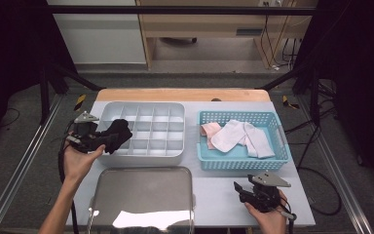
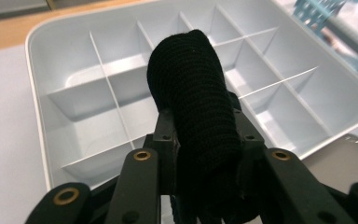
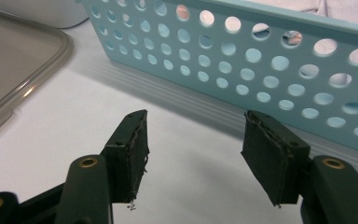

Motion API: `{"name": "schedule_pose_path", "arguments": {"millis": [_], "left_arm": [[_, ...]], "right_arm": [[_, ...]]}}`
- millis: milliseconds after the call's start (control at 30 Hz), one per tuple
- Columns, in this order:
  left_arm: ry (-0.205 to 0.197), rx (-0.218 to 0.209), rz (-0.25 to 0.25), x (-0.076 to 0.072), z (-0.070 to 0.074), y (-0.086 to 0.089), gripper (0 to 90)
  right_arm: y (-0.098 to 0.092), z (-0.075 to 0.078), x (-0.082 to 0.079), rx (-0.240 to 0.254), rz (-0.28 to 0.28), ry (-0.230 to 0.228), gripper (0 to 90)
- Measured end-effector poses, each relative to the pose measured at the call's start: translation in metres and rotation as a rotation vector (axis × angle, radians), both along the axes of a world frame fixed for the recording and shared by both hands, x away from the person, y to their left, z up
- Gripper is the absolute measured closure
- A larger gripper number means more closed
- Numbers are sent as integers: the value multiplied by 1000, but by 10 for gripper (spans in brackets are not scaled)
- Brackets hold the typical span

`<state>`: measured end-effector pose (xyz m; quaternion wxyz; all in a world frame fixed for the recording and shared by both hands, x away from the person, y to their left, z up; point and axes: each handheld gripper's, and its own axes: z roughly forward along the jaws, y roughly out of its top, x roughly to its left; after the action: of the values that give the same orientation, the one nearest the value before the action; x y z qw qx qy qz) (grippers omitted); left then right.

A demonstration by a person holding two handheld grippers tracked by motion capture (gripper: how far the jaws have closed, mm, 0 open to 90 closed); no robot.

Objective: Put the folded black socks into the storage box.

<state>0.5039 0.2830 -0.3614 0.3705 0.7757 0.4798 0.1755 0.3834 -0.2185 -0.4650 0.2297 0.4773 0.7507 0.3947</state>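
Gripping a rolled black sock (image 2: pixel 191 107) in the left gripper (image 1: pixel 93 138), holding it above the near left compartments of the white divided box (image 1: pixel 175 156), just inside its left rim. Resting the right gripper (image 3: pixel 193 154) low over the worktop (image 1: pixel 214 195) at the near right, jaws standing apart with nothing between them, pointing at the near wall of the blue basket (image 3: pixel 270 60). Lying near left: a clear lid (image 1: pixel 141 195).
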Motion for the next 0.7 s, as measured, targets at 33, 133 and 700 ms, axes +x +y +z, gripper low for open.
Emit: {"name": "schedule_pose_path", "arguments": {"millis": [33, 133, 700], "left_arm": [[9, 2, 3, 2, -3, 1, 676], [33, 11, 5, 6, -11, 3, 677], [96, 110, -22, 12, -25, 5, 689]], "right_arm": [[0, 0, 0, -2, 0, 0, 406], [0, -1, 1, -2, 1, 3, 407], [0, -4, 4, -3, 10, 26, 406]]}}
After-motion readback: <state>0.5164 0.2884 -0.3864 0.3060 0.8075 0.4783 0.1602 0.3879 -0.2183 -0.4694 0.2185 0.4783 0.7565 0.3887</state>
